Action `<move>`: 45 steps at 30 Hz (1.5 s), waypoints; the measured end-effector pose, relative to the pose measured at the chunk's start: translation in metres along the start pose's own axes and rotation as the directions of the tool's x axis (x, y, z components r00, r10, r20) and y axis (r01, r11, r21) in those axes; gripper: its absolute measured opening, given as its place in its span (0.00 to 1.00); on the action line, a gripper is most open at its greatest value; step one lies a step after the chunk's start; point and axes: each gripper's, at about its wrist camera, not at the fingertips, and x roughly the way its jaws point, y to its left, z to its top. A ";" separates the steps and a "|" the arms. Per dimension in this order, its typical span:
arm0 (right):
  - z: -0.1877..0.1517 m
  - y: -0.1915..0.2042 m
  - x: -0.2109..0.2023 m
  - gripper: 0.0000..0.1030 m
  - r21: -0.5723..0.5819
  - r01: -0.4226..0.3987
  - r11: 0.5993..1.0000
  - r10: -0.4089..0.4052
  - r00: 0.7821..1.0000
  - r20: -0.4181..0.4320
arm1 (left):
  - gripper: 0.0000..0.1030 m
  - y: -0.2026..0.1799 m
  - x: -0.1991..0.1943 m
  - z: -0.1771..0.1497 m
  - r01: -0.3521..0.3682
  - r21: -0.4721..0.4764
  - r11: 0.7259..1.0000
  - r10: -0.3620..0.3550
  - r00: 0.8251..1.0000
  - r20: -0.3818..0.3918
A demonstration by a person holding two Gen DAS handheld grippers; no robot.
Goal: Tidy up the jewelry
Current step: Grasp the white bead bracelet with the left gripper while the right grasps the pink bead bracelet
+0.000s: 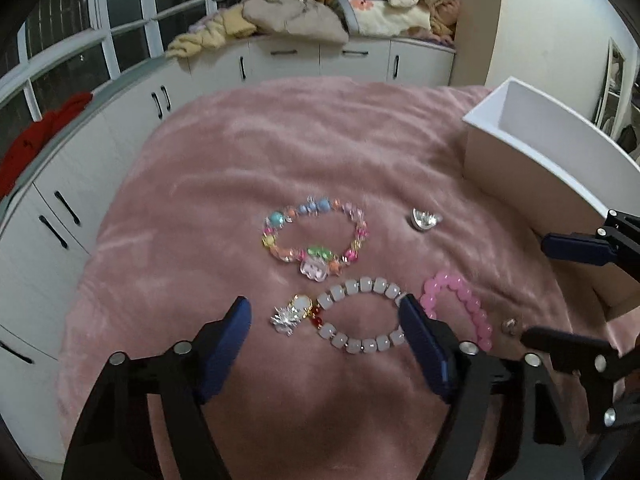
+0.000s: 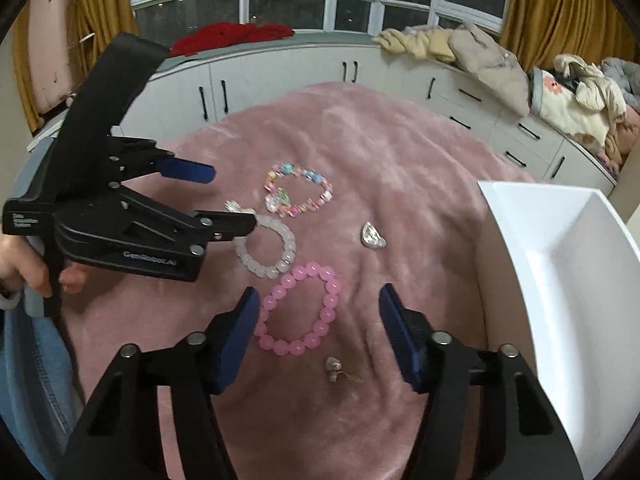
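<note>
Several pieces lie on a pink blanket (image 1: 248, 152). A white bead bracelet (image 1: 366, 284) with a silver charm rests between the fingers of my left gripper (image 1: 324, 308), which is open; its right pad sits at the bracelet's right end. A pink bead bracelet (image 2: 280, 346) lies between the fingers of my right gripper (image 2: 319, 294), also open, with the left pad close beside the beads. A multicoloured bracelet (image 1: 314, 236) lies further off. Each gripper shows in the other's view: left gripper (image 2: 232, 198), right gripper (image 1: 548, 290).
An open white box (image 2: 560, 260) stands at the right on the blanket. A silver crystal piece (image 2: 372, 236) and a small earring (image 2: 334, 366) lie near the pink bracelet. A person's hand (image 2: 24, 268) holds the left gripper. White cabinets (image 1: 52, 208) with piled clothes ring the bed.
</note>
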 end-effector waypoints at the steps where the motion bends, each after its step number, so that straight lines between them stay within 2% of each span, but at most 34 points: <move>1: -0.002 -0.002 0.006 0.53 0.007 0.009 1.000 -0.009 1.000 -0.011 | 0.73 0.000 0.004 -0.001 0.006 -0.008 1.000 -0.006 1.000 -0.016; 4: -0.010 -0.005 0.014 0.52 0.015 0.028 1.000 -0.027 0.999 -0.031 | 0.63 -0.001 0.015 -0.007 0.026 -0.029 0.999 -0.028 0.997 -0.074; 7: -0.012 -0.008 0.025 0.52 0.020 0.050 0.999 -0.049 0.998 -0.043 | 0.62 -0.001 0.031 -0.012 0.018 -0.037 0.999 -0.023 0.991 -0.132; 14: -0.015 -0.013 0.045 0.52 0.045 0.023 0.999 -0.020 0.997 -0.070 | 0.61 0.009 0.049 -0.007 0.041 -0.121 0.992 -0.058 0.989 -0.138; 16: -0.017 -0.012 0.051 0.47 0.041 0.023 0.999 -0.019 0.996 -0.089 | 0.60 0.007 0.053 -0.008 0.027 -0.097 0.995 -0.041 0.990 -0.137; 18: -0.020 -0.012 0.057 0.34 0.053 -0.004 0.999 0.010 0.994 -0.110 | 0.59 0.003 0.053 -0.008 0.008 -0.068 0.998 -0.017 0.992 -0.128; 20: -0.021 -0.012 0.060 0.25 0.067 -0.037 0.997 0.045 0.992 -0.121 | 0.54 0.002 0.053 -0.008 -0.004 -0.062 0.998 -0.003 0.993 -0.119; 24: -0.022 -0.010 0.060 0.15 0.072 -0.055 0.996 0.063 0.990 -0.125 | 0.36 0.002 0.052 -0.007 0.003 -0.055 0.999 -0.009 0.994 -0.108; 27: -0.022 -0.011 0.058 0.14 0.091 -0.075 0.993 0.086 0.989 -0.122 | 0.19 0.006 0.051 -0.006 0.034 -0.071 0.997 -0.042 0.994 -0.103; 32: -0.022 -0.015 0.049 0.11 0.126 -0.096 0.987 0.107 0.990 -0.087 | 0.15 0.012 0.047 -0.005 0.078 -0.111 0.991 -0.088 0.992 -0.087; 33: -0.020 -0.015 0.045 0.01 0.126 -0.100 0.987 0.109 0.992 -0.070 | 0.15 0.013 0.045 -0.004 0.088 -0.124 0.988 -0.098 0.992 -0.078; 38: -0.011 -0.017 0.030 0.01 0.134 -0.110 0.985 0.114 0.993 -0.018 | 0.15 0.015 0.029 -0.001 0.111 -0.133 0.985 -0.117 0.992 -0.036; 43: -0.015 -0.020 0.039 0.04 0.160 -0.115 0.980 0.126 0.990 -0.063 | 0.15 0.011 0.021 -0.001 0.110 -0.125 0.986 -0.114 0.993 -0.021; 44: -0.016 -0.019 0.042 0.08 0.159 -0.114 0.981 0.127 0.989 -0.072 | 0.15 0.010 0.021 -0.001 0.111 -0.123 0.986 -0.114 0.993 -0.023; 45: -0.017 -0.019 0.043 0.16 0.157 -0.113 0.981 0.127 0.989 -0.080 | 0.15 0.010 0.021 -0.001 0.109 -0.121 0.987 -0.112 0.993 -0.025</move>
